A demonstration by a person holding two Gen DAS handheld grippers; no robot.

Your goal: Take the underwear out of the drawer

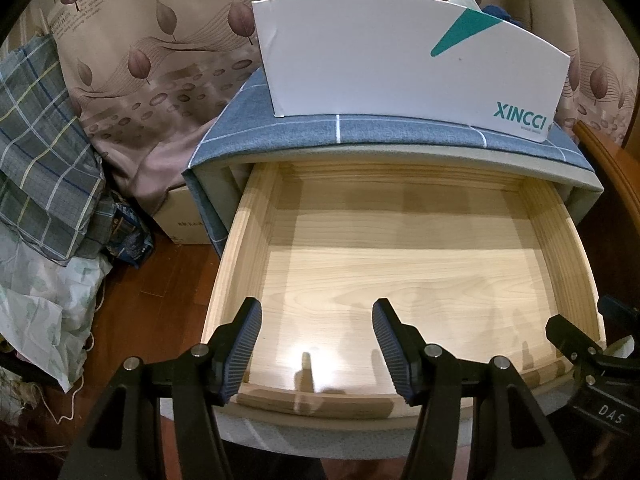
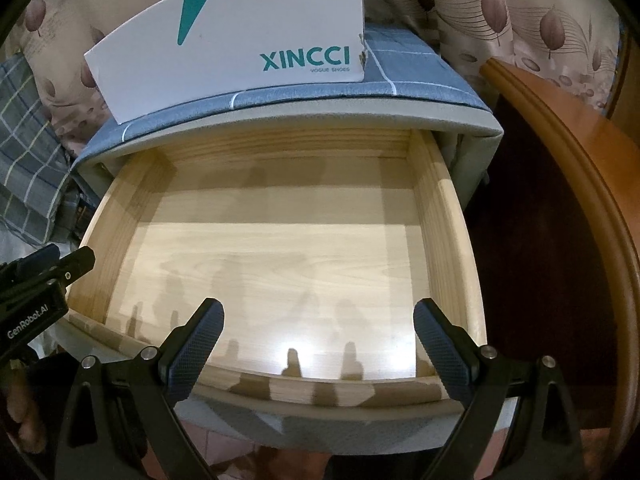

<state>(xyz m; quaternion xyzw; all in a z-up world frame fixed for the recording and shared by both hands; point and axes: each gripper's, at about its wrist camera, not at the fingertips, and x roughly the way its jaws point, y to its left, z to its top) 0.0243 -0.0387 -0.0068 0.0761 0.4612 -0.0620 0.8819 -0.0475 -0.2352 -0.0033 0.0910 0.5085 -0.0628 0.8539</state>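
The pale wooden drawer is pulled out of a cabinet draped in blue checked cloth. Its bare bottom holds nothing that I can see. My left gripper hovers over the drawer's front edge, open, with nothing between its fingers. My right gripper hangs beside it over the same edge, open wider and also empty. Each gripper shows at the edge of the other's view: the right gripper and the left gripper. A bit of dark blue cloth peeks from the white box on top.
A white XINCCI shoe box stands on the cabinet top. Plaid bedding and a white bag pile up at the left beside a cardboard box. An orange wooden furniture edge runs close on the right.
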